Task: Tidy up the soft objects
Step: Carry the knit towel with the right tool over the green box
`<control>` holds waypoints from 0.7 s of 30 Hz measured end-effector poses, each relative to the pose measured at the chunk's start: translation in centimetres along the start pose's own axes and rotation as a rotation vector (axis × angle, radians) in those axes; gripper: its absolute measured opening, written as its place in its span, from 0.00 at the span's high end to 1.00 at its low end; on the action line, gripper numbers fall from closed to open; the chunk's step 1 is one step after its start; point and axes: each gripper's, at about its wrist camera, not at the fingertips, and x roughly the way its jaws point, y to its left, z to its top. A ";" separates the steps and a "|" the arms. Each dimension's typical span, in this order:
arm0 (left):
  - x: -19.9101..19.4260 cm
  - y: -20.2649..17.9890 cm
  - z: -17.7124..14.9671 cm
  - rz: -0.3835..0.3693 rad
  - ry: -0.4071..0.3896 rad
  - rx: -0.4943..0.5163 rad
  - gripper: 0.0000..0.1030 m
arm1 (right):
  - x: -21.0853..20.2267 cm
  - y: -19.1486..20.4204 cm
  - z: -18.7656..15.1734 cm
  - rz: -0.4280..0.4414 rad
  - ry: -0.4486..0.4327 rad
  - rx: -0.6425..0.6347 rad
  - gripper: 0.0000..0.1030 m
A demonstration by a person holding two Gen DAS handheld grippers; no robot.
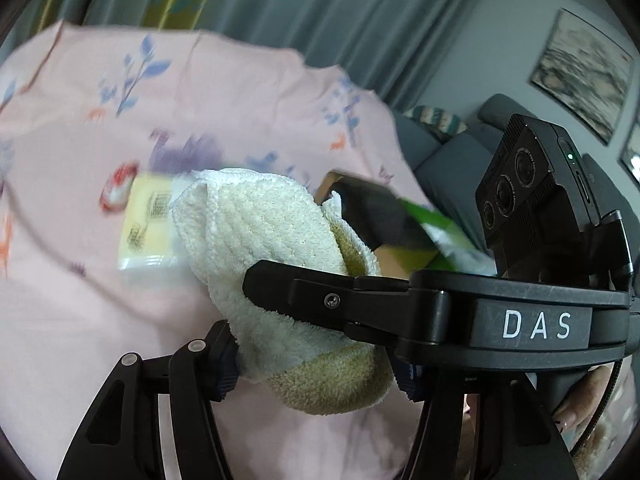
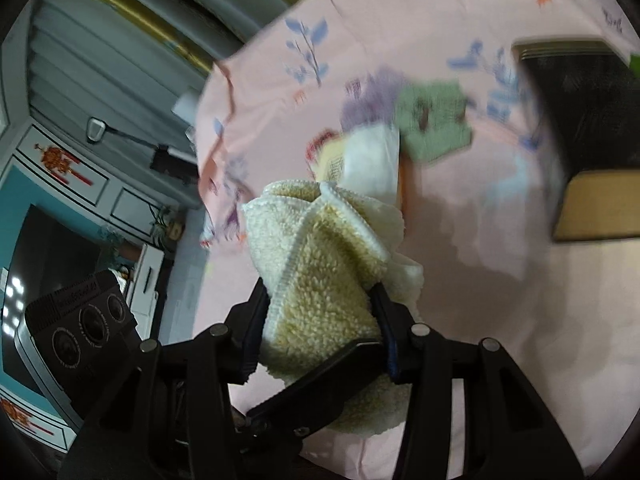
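A cream and yellow towel (image 1: 260,232) is held bunched above a pink flowered cloth (image 1: 100,300). My left gripper (image 1: 316,376) is shut on its lower end. My right gripper (image 2: 320,328) is shut on the same towel (image 2: 316,280). The right gripper's finger (image 1: 312,300) crosses the left wrist view and presses on the towel. A yellow pack (image 1: 146,224) lies on the cloth behind the towel. A green cloth (image 2: 434,120) lies flat farther back.
A dark open box (image 2: 588,120) with a tan wall stands at the right on the cloth. Grey curtains (image 1: 280,4) hang behind. A grey sofa (image 1: 448,160) and framed pictures are at the right. A cabinet and TV (image 2: 48,272) are at the left.
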 end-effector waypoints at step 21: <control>12.3 -18.9 9.0 -0.332 -0.030 0.337 0.44 | -20.7 -10.5 5.9 -0.166 -0.550 0.145 0.55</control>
